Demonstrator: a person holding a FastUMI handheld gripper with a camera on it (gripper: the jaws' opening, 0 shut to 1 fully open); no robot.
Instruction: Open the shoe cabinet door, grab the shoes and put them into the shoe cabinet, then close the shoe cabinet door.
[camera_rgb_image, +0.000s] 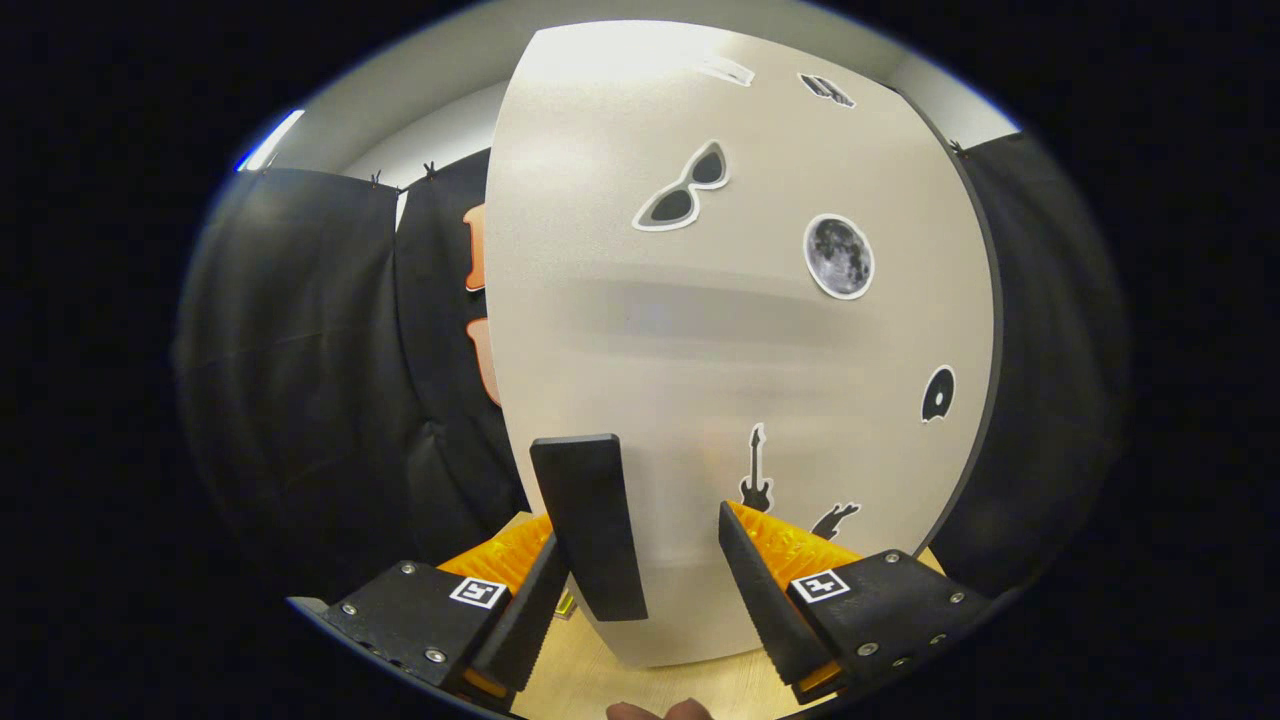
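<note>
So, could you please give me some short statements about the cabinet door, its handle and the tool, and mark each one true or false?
1. The tool is open, its fingers apart. True.
2. The black handle stands on the shoe cabinet door, near the door's left edge. True.
3. Both fingers press on the handle. False: it rises beside one finger, and the other finger stands well apart from it.
4. The door carries no stickers. False: there are a sunglasses sticker, a moon sticker and a guitar sticker.
5. The door is plain light coloured. True.
</note>
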